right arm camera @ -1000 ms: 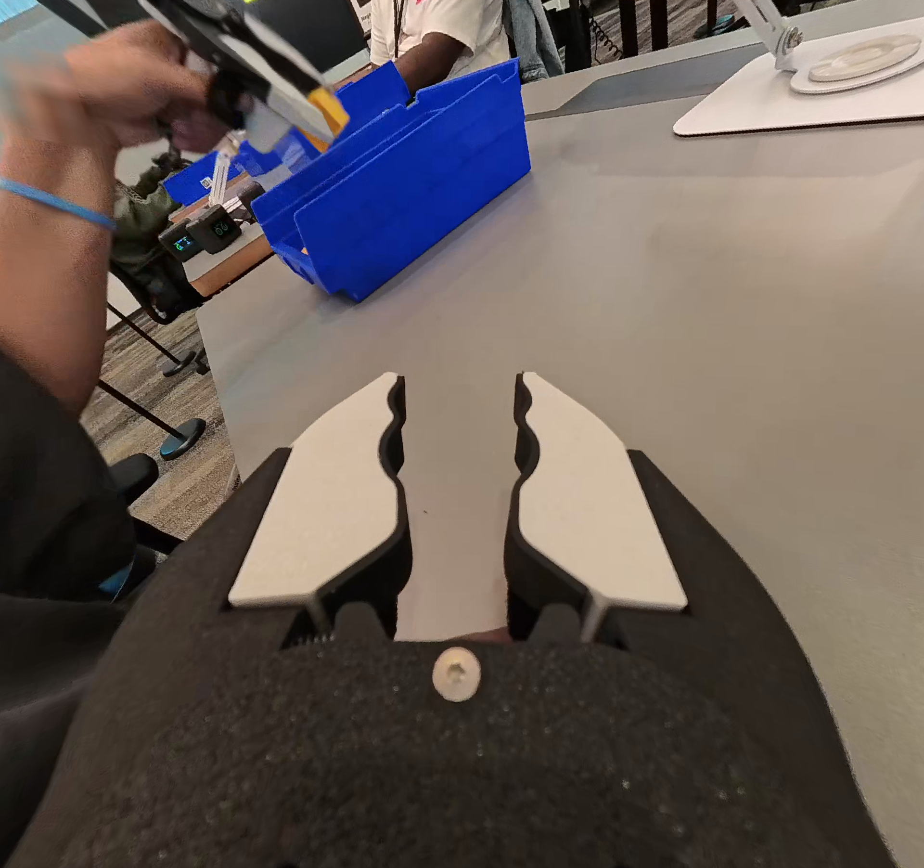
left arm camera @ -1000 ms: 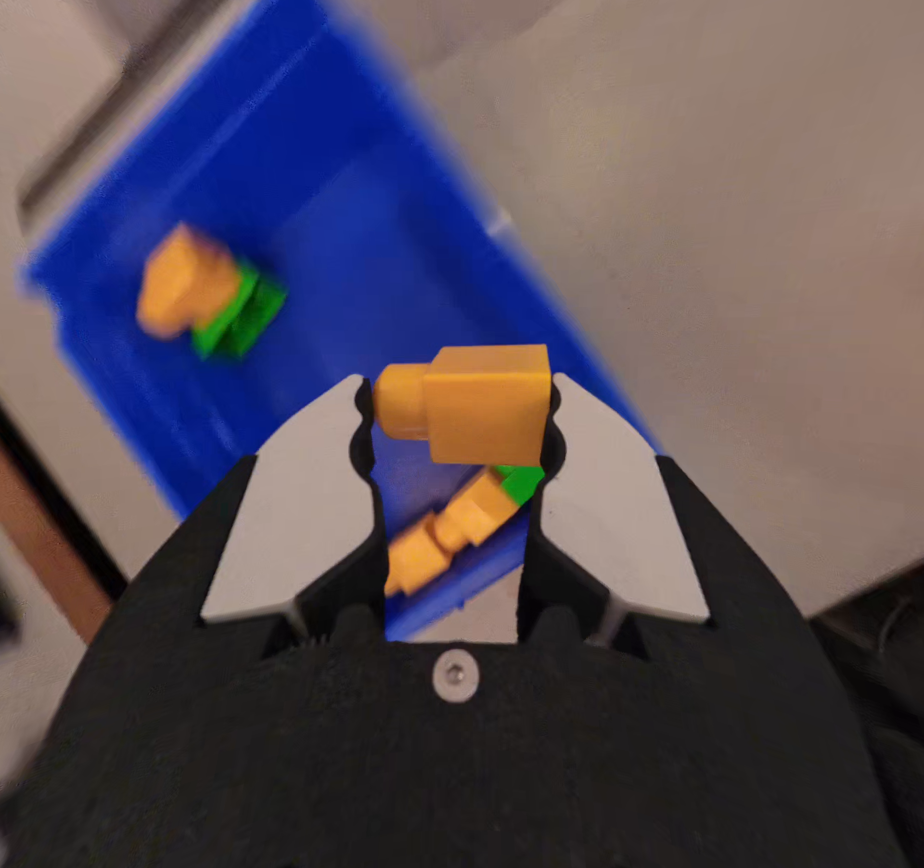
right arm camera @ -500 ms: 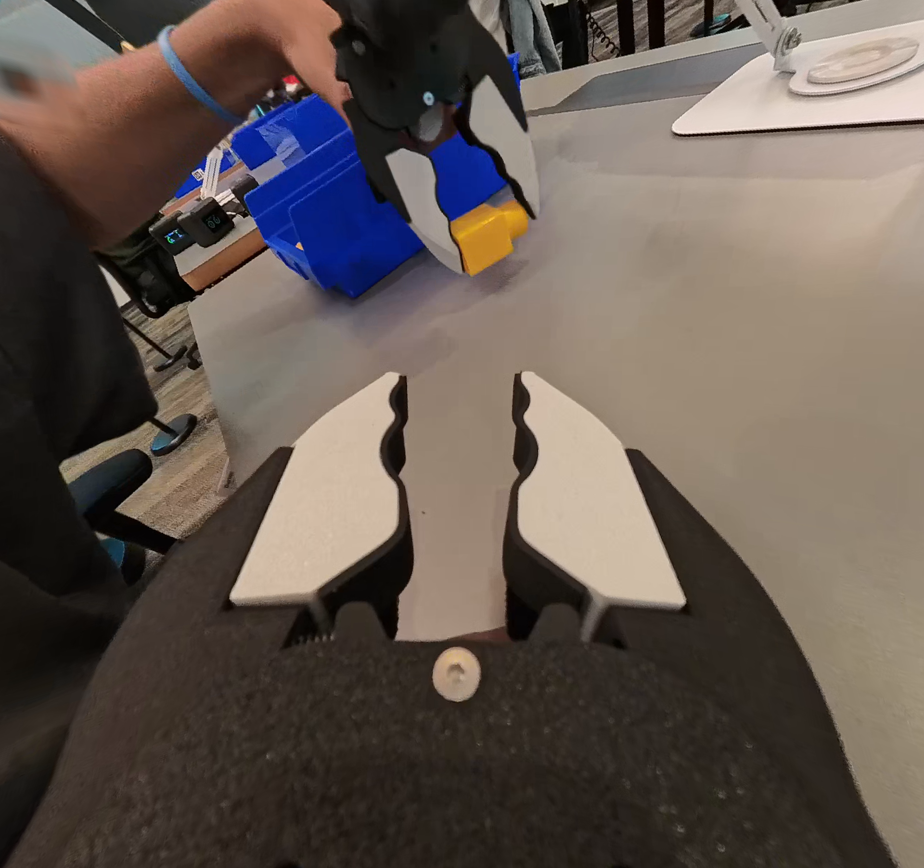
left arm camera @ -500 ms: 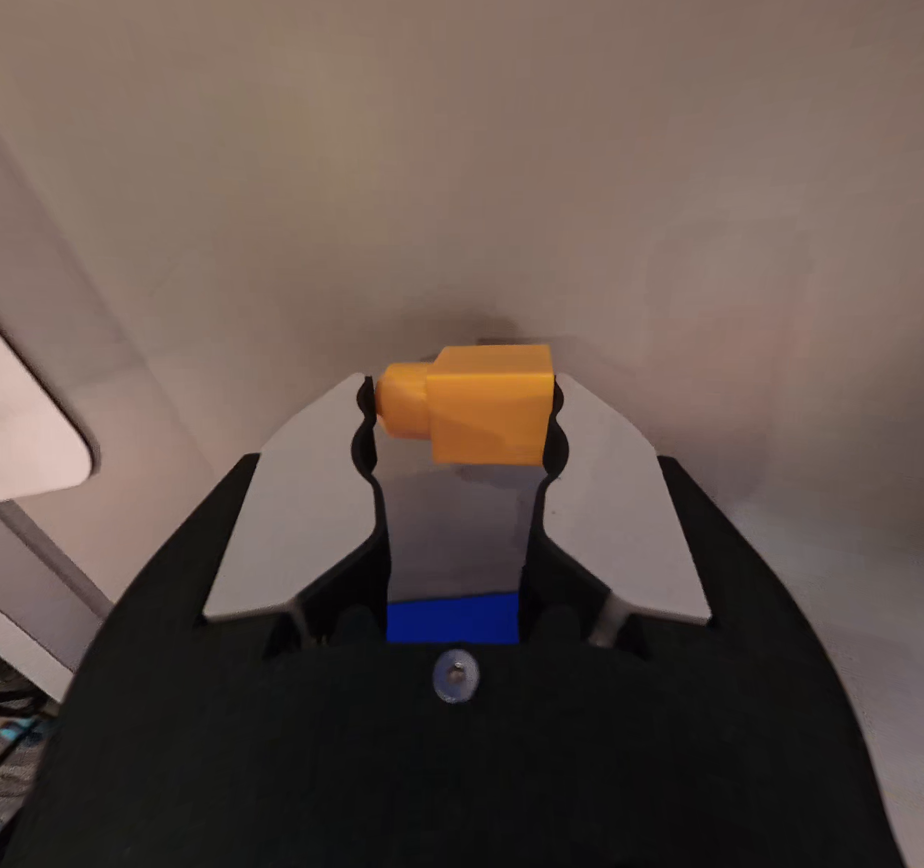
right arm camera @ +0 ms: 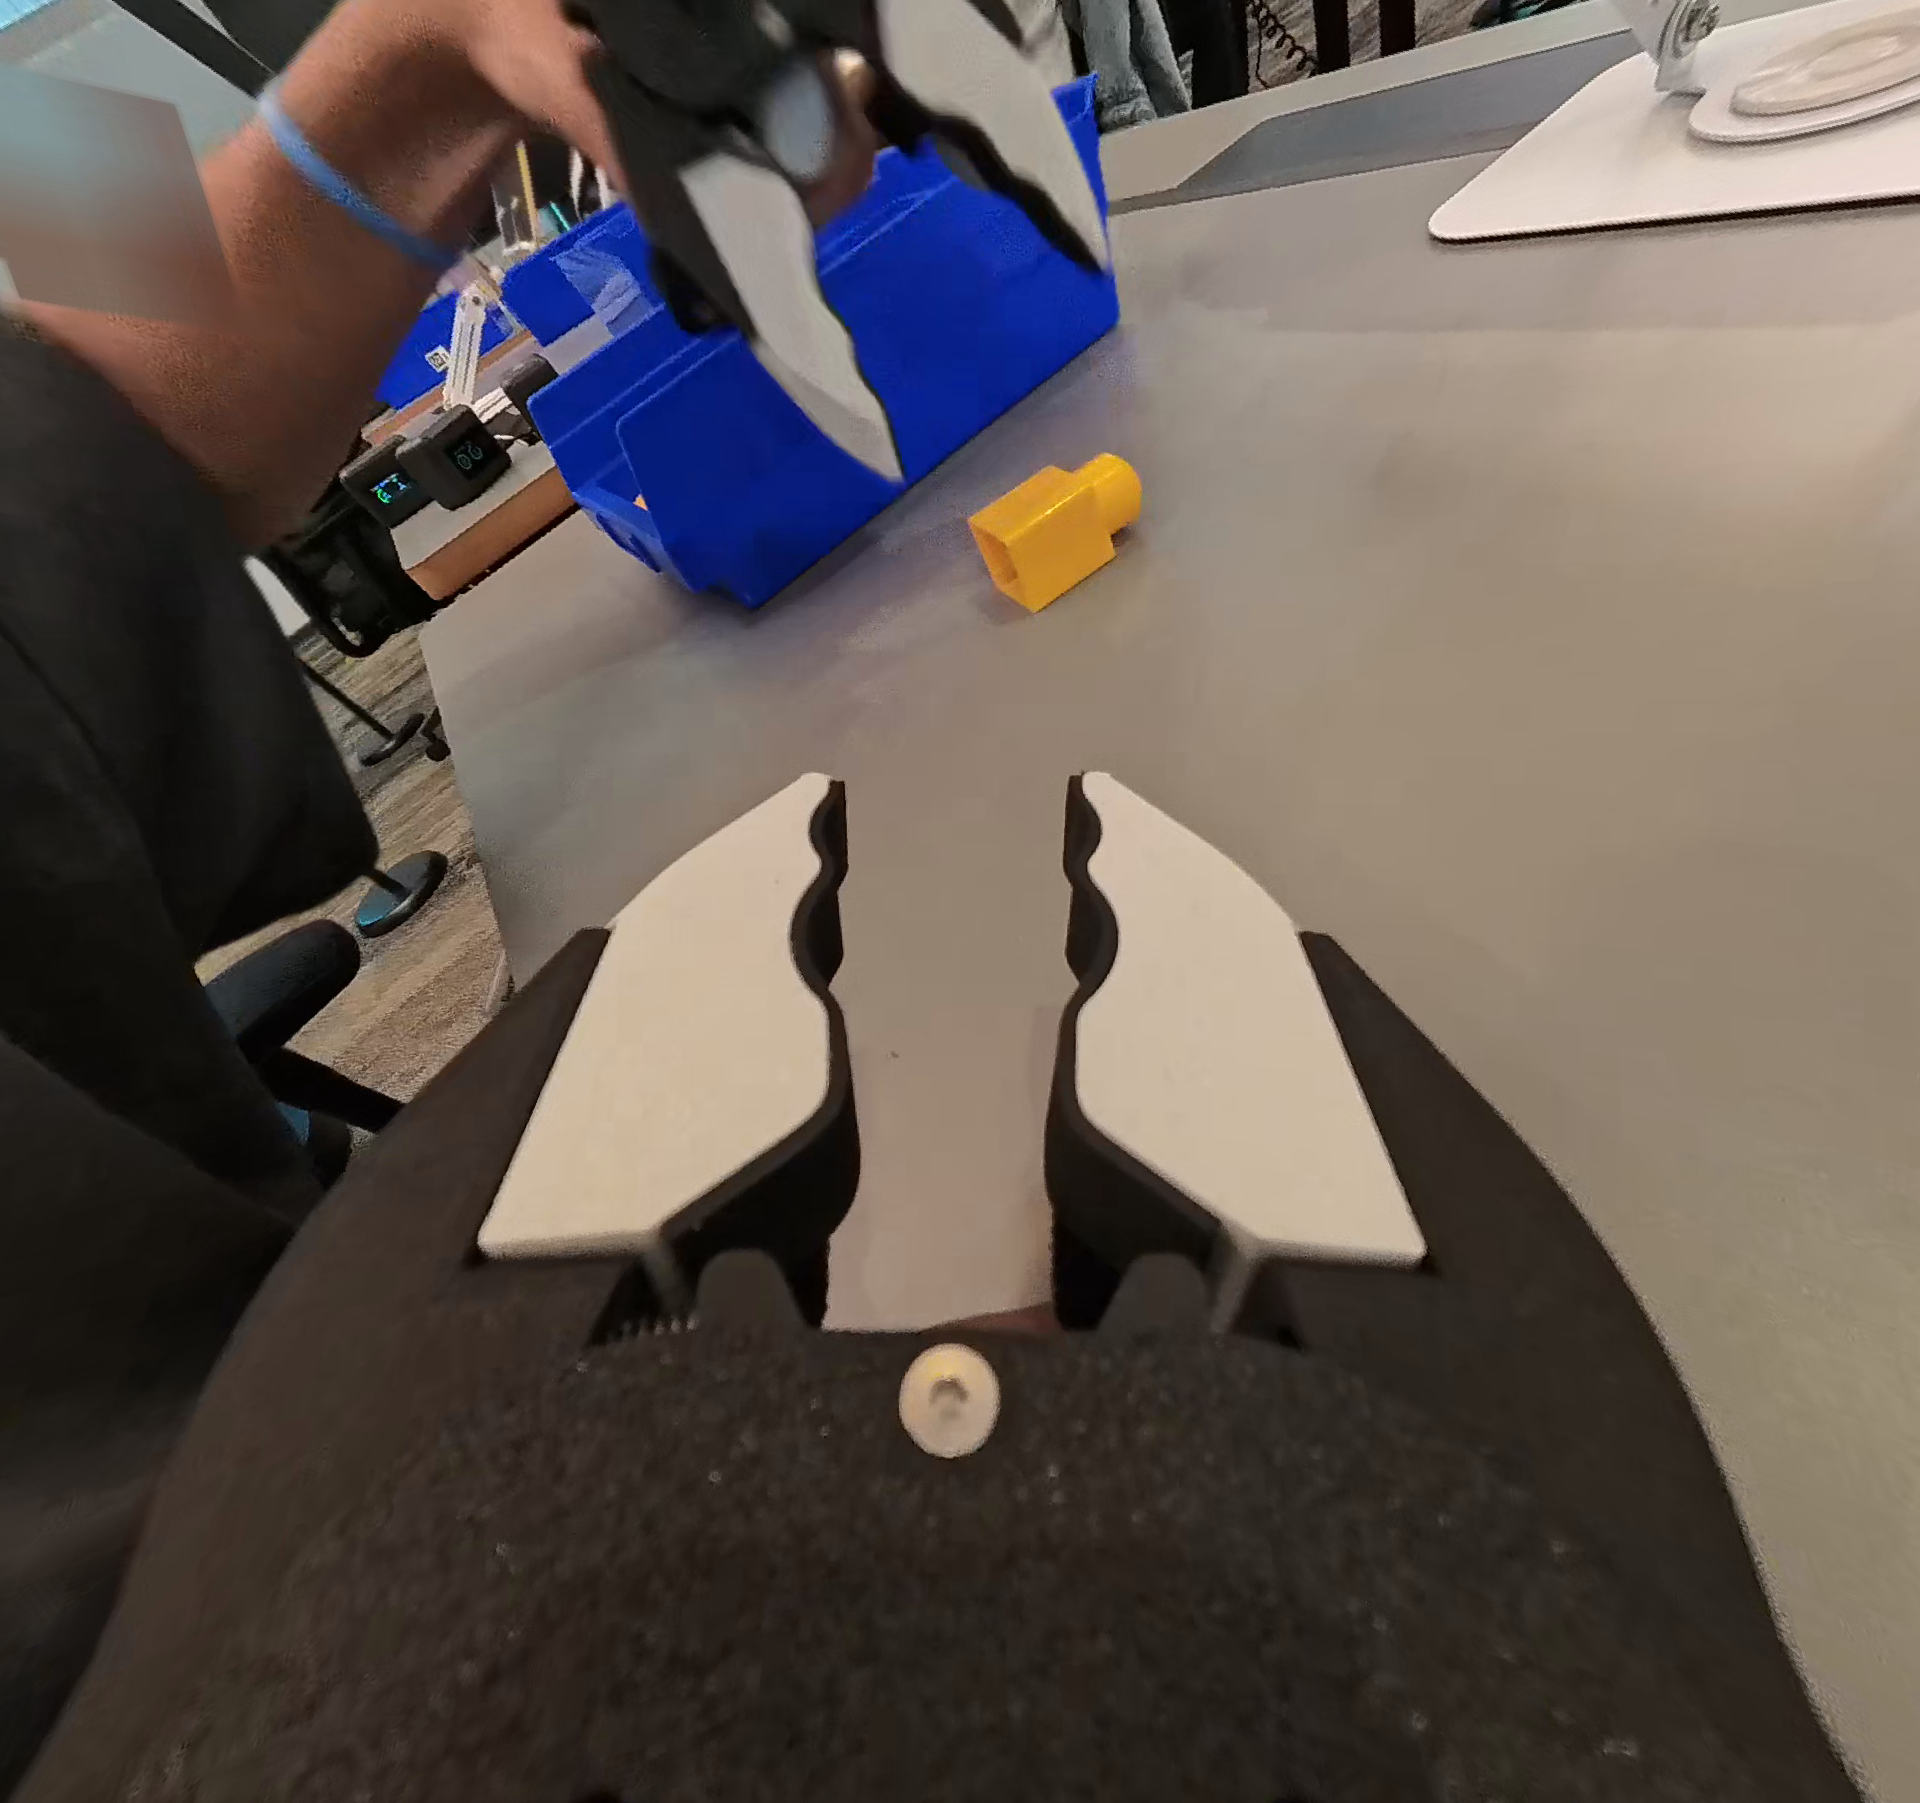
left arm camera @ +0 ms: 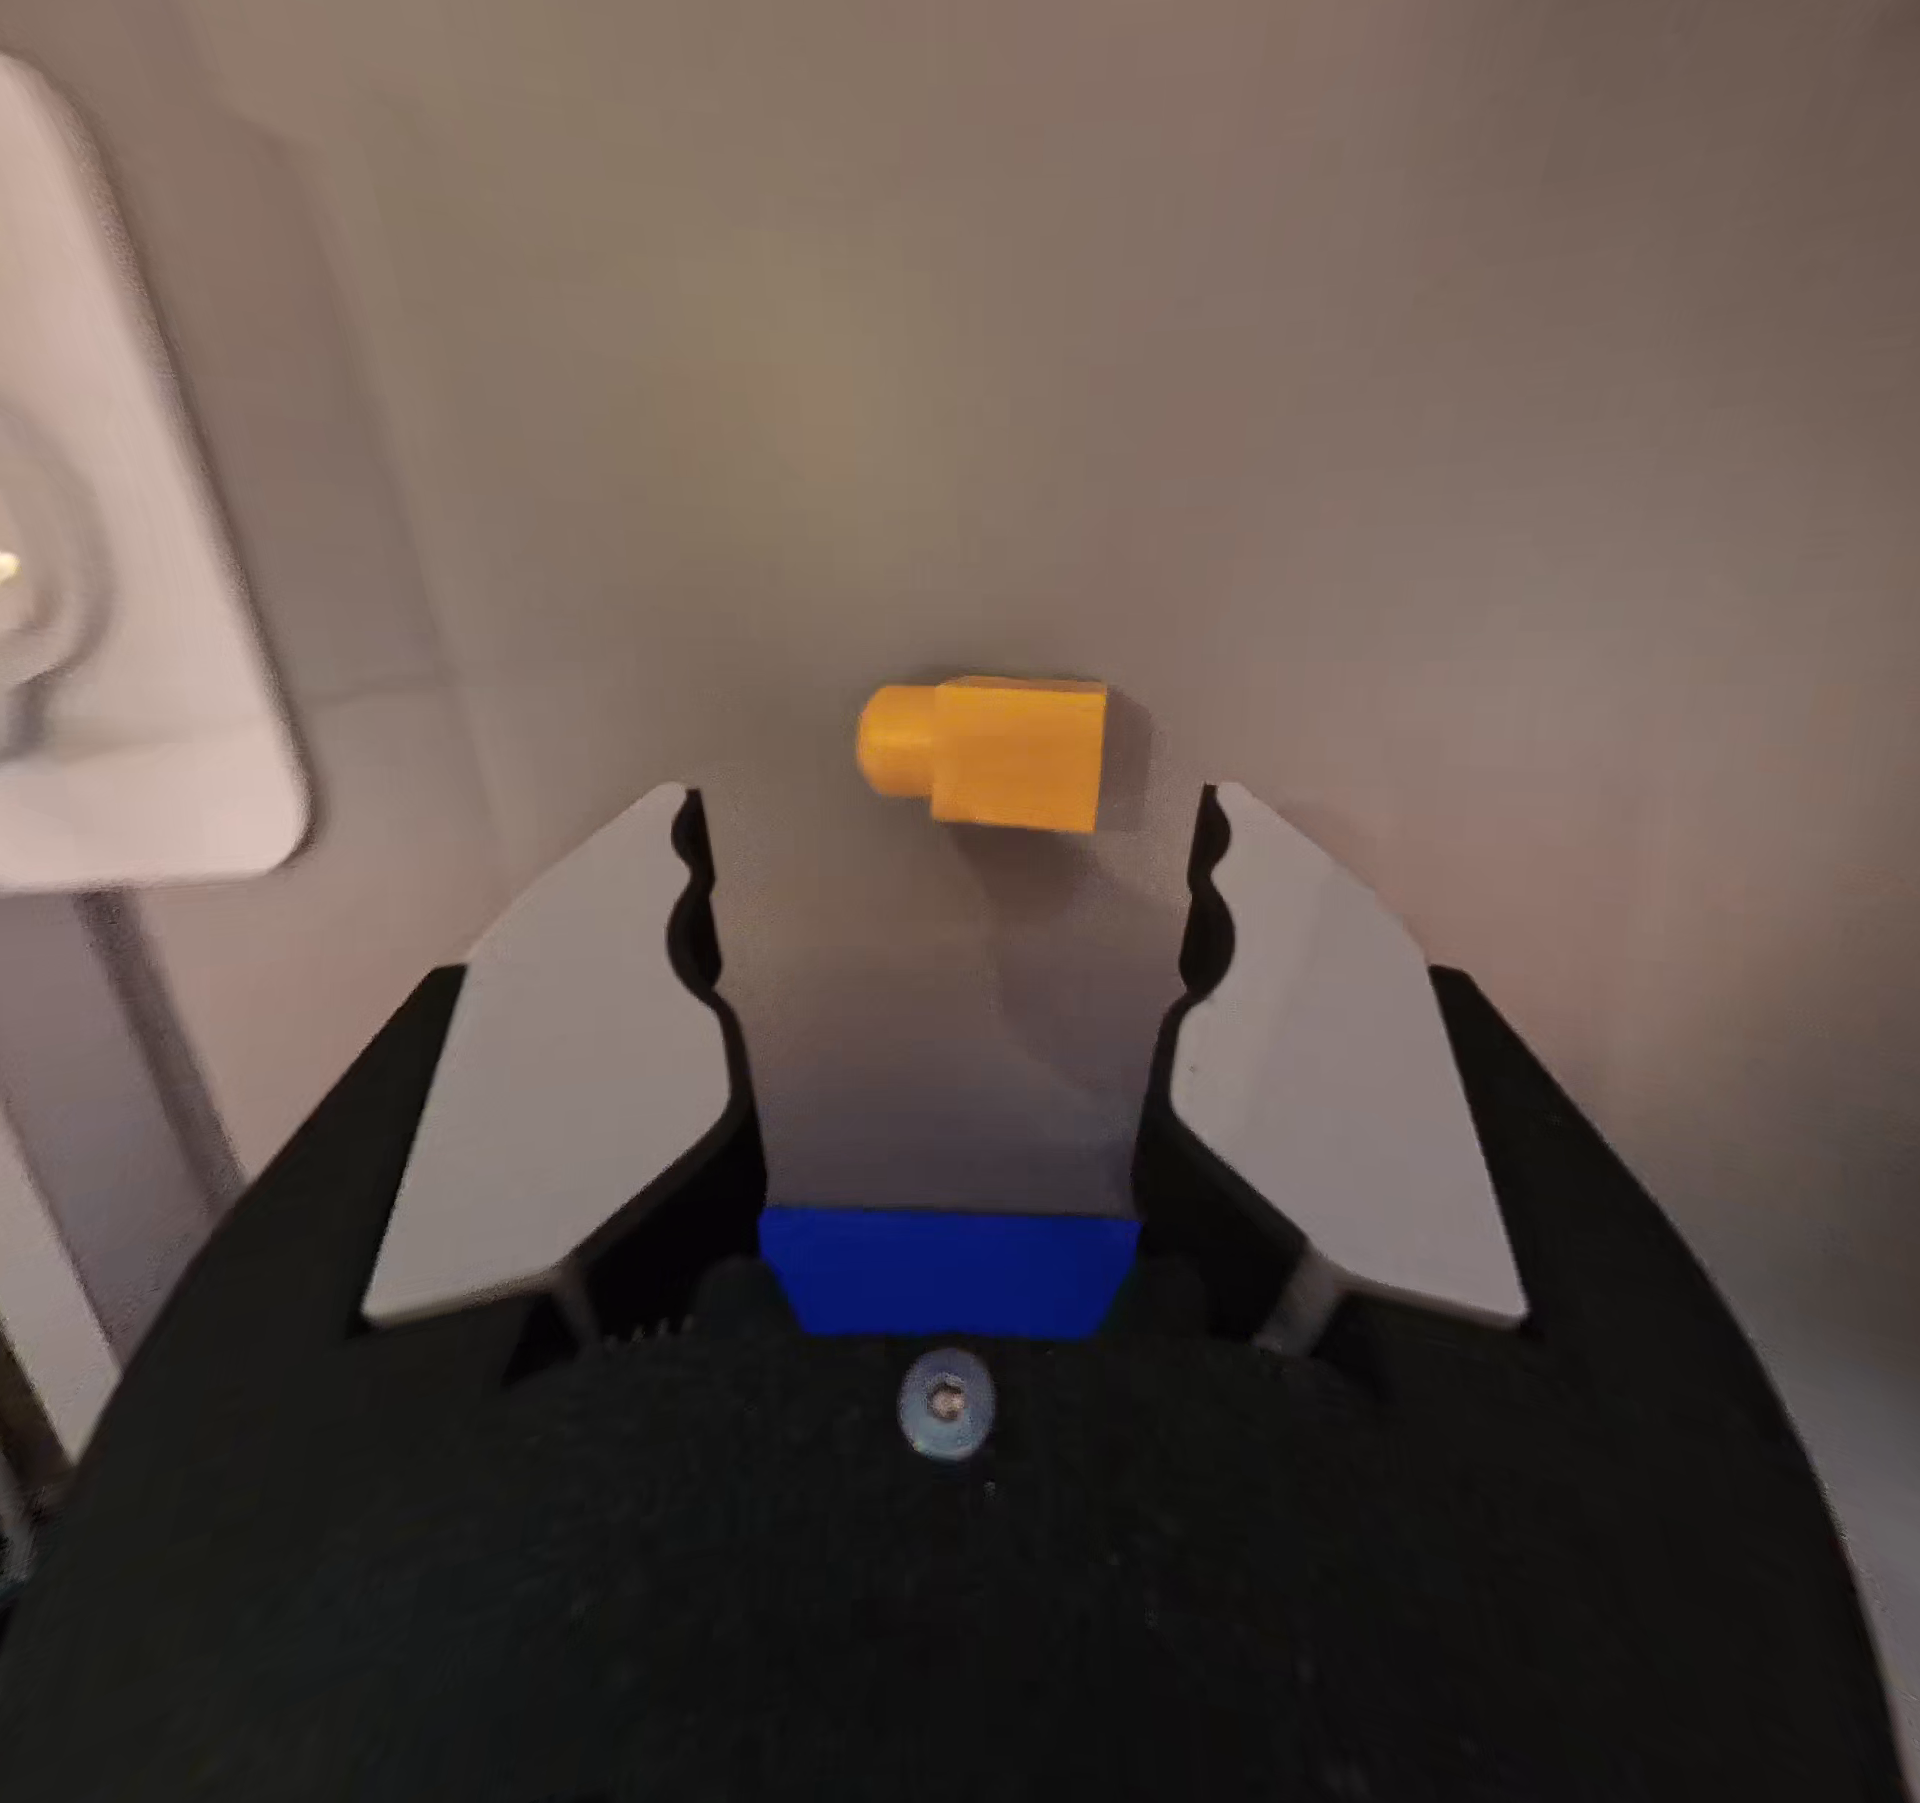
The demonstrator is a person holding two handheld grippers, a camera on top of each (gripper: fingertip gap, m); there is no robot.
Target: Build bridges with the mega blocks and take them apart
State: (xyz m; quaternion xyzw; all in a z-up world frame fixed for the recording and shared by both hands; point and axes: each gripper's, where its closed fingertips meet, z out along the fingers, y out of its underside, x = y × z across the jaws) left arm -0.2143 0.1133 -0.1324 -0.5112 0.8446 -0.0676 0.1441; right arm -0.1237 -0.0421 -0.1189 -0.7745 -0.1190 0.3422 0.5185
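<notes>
Lying sideways at frame centre, the block (left arm camera: 992, 754) needs standing upright; left gripper (left arm camera: 948, 797) and right gripper (right arm camera: 954, 787) gape empty.

The grey worktop (right arm camera: 1455, 714) carries a yellow block (right arm camera: 1055, 529) lying on its side, just beside a blue bin (right arm camera: 831, 423); a white stand base (right arm camera: 1662, 164) sits well apart.

One yellow-orange mega block (left arm camera: 1013, 754), single stud, lies on its side on the grey counter (right arm camera: 1455, 714). Its stud points away from the blue bin (right arm camera: 831, 444), its hollow open base toward the right wrist camera. It sits just beside the bin, touching nothing else.
</notes>
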